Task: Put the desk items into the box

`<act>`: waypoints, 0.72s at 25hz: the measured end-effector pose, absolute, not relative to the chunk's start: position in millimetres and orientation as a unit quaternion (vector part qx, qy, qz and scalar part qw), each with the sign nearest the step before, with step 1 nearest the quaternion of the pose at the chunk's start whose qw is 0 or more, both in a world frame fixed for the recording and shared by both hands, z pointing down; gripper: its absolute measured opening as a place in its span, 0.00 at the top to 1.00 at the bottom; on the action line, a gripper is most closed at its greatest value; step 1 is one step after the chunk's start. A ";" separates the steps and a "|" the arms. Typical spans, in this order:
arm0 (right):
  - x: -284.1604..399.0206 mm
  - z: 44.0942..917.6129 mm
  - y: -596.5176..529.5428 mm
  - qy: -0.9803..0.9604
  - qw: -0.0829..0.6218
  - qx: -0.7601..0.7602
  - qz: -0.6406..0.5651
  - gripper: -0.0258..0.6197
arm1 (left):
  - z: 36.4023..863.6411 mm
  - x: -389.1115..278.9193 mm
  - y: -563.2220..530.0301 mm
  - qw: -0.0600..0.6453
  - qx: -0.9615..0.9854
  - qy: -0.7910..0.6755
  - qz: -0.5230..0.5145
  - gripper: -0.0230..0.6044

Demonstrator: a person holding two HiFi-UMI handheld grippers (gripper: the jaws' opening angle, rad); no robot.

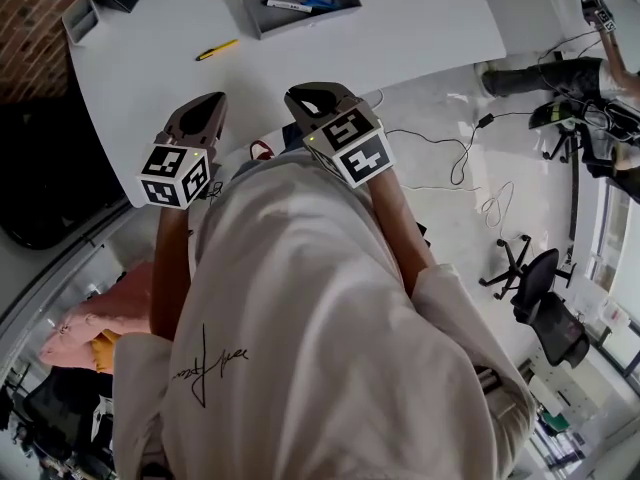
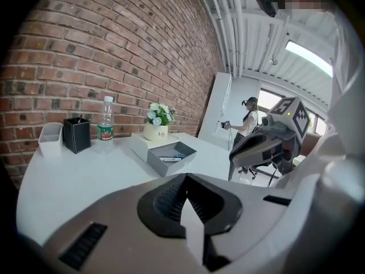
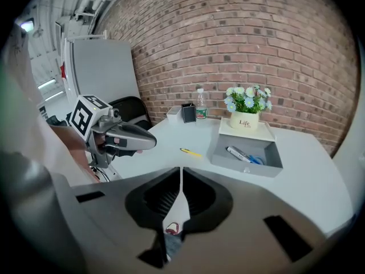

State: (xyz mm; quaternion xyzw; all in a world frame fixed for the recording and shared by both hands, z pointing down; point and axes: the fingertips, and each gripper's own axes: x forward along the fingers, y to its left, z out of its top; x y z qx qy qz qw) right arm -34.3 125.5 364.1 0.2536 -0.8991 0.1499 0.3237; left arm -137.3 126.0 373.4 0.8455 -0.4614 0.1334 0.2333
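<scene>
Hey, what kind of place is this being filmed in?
Probably an office or lab workspace: a white desk beside a brick wall, a swivel chair, and loose cables on the floor.

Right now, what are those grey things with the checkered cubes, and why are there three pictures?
They are not robot arms. A person holds a grabbing tool in each hand: the left gripper and the right gripper. The cubes with squares are part of them.

The head view comes from a camera on the person's head, looking down. The other two pictures come from a small camera riding on each gripper, looking along its two jaws.

Both pairs of jaws are closed with nothing between them, so nothing is held.

On the white table lies a yellow pen. Next to it is a grey box with a marker inside. By the brick wall stand a bottle, a black holder and a flower pot.
</scene>
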 end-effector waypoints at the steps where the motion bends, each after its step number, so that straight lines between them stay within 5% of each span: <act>1: -35.1 363.1 121.4 -0.900 0.322 0.253 0.149 0.91 | 374.0 -138.5 121.6 0.225 0.847 -0.460 0.142 0.96; 8: -38.8 356.4 82.7 -0.904 0.309 0.255 0.148 0.91 | 382.9 -142.2 85.5 0.168 0.853 -0.448 0.210 0.95; 18: -44.4 371.1 36.5 -0.901 0.313 0.251 0.167 0.91 | 414.5 -157.7 47.1 0.180 0.843 -0.441 0.249 0.95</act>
